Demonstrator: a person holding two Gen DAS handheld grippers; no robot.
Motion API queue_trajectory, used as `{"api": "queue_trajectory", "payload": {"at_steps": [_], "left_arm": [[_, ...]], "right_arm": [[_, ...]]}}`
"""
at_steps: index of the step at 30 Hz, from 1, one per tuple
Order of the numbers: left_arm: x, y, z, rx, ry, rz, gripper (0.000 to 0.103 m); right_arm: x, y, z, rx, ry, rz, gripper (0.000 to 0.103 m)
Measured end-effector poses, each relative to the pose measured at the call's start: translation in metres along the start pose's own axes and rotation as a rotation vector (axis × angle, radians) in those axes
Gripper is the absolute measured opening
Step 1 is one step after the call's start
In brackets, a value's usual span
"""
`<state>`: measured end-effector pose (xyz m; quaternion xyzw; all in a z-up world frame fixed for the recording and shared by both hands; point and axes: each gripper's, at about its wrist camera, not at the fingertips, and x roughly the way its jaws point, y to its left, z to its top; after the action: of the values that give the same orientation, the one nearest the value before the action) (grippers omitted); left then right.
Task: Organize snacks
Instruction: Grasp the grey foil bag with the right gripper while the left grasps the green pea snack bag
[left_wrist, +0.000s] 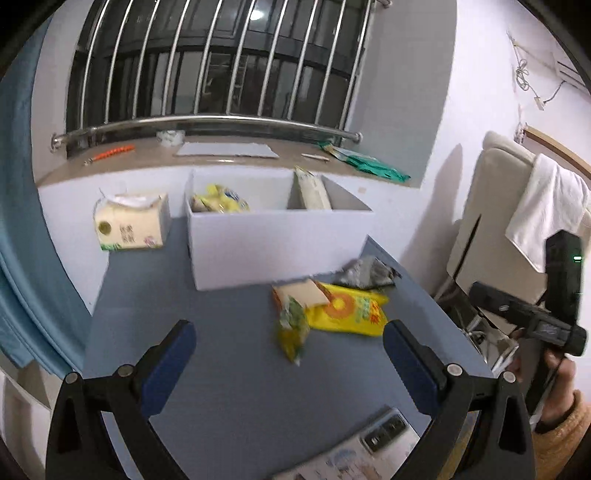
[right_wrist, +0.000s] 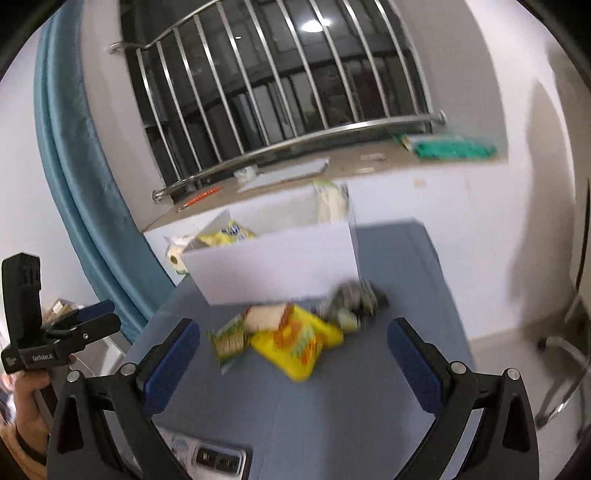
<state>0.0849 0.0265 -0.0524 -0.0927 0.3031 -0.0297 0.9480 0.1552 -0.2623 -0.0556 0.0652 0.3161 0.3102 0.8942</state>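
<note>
Snacks blurred by white box, grey pkt indistinct, both tools spread, empty.

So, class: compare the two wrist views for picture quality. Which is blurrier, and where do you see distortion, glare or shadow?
Right wrist view: more motion blur, smearing the yellow snack bag and white box. Left wrist view: sharper, the same bag only slightly soft. Both: fisheye bends the window bars, and a lamp glares off the dark glass. Left wrist view: a soft shadow on the wall beside the chair.
</note>
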Motion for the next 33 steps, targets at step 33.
{"api": "queue_trajectory", "payload": {"at_steps": [33], "left_arm": [[0.018,-0.001,-0.022,0.002,0.066,-0.002,0.103]], "right_arm": [[0.163,-0.076,0.026,0.137,0.227,-0.033,0.067]]}}
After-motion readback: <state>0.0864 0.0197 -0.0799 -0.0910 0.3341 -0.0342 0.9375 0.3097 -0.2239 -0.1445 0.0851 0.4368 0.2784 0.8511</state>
